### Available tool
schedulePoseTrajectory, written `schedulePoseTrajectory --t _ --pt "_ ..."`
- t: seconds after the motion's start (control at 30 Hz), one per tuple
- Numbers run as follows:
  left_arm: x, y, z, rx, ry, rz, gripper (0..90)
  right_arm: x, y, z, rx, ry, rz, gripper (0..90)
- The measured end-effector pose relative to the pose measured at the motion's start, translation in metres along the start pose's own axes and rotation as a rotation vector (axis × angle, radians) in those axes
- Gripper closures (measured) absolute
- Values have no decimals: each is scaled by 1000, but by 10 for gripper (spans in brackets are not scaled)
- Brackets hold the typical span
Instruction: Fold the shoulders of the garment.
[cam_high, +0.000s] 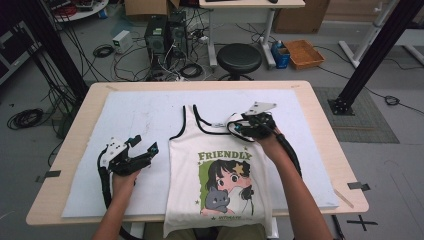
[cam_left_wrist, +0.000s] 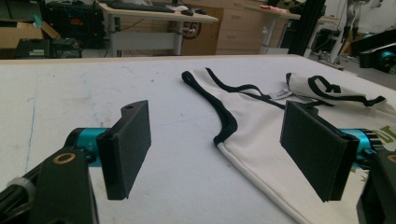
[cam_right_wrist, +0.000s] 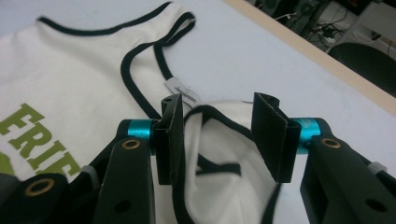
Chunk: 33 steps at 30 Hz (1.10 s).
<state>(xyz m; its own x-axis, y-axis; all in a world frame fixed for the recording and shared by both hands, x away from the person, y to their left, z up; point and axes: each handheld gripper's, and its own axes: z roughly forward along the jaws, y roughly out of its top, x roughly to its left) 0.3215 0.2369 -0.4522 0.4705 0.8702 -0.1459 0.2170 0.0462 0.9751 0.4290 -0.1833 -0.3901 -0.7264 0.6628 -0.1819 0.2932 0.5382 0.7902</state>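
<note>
A white tank top (cam_high: 220, 165) with black trim and a green "FRIENDLY" cartoon print lies flat on the white mat, its hem hanging over the near edge. Its right shoulder strap (cam_high: 234, 121) is bunched and folded inward. My right gripper (cam_high: 239, 126) hovers over that strap. Seen in the right gripper view, the right gripper (cam_right_wrist: 217, 126) has its jaws partly apart, with the loose strap cloth (cam_right_wrist: 219, 158) hanging between them and brushing the left pad. My left gripper (cam_high: 144, 144) rests on the mat left of the shirt, jaws wide apart and empty, with the left gripper (cam_left_wrist: 219, 149) facing the shirt's left armhole (cam_left_wrist: 224, 121).
The white mat (cam_high: 140, 115) covers most of a wooden table (cam_high: 325, 130). Beyond the far edge are a black stool (cam_high: 240, 57), computer towers (cam_high: 165, 35), floor cables and an orange tray (cam_high: 304, 52). Black frame posts stand at both sides.
</note>
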Motion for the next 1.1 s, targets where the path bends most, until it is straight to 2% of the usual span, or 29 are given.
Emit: schedulePoseTrajectory --t 0.07,0.13,0.23,0.27,0.3,0.33,0.4,0.43,0.47,0.63,0.7,0.77,0.8,0.87,0.97,1.03,1.07,1.1 --pt "0 0 0 0 0 0 246 6 10 16 41 12 -61 554" --pt "0 0 0 0 -1 0 247 11 18 35 120 2 -100 564" --pt "0 0 0 0 -5 -2 246 17 23 60 209 -15 -164 595" --pt "1 0 0 -2 -6 -4 246 18 23 66 239 -28 -186 665" --pt "1 0 0 -2 -7 -4 246 18 23 71 261 -53 -220 778" --pt "1 0 0 -4 -7 -5 246 15 24 70 278 -101 -246 849" --pt "1 0 -1 -4 -9 -6 247 12 24 66 259 -112 -232 855" --pt "1 0 0 -5 -9 -7 246 4 25 52 192 -113 -193 860" --pt "1 0 -1 -1 -10 -4 246 4 25 52 192 -113 -193 860" --pt "1 0 -1 -2 -9 -1 246 -8 25 -2 -38 -84 -94 860" --pt "0 0 0 -2 -4 -1 247 -10 25 -19 -81 -65 -89 860" --pt "0 0 0 -1 -4 1 251 -11 22 -41 -125 -33 -114 859" --pt "0 0 0 0 -3 1 251 -11 22 -41 -125 -33 -114 859" --pt "0 0 0 -2 -2 -1 251 -9 16 -49 -101 20 -121 859" --pt "0 0 0 -3 -4 -2 251 0 -5 -55 -55 76 -163 859" --pt "0 0 -1 -1 -6 0 252 6 -18 -56 -37 111 -153 859" --pt "0 0 -1 -1 -7 1 251 12 -34 -58 -15 153 -138 859" --pt "1 0 -1 0 -6 2 251 12 -34 -58 -15 153 -138 859"
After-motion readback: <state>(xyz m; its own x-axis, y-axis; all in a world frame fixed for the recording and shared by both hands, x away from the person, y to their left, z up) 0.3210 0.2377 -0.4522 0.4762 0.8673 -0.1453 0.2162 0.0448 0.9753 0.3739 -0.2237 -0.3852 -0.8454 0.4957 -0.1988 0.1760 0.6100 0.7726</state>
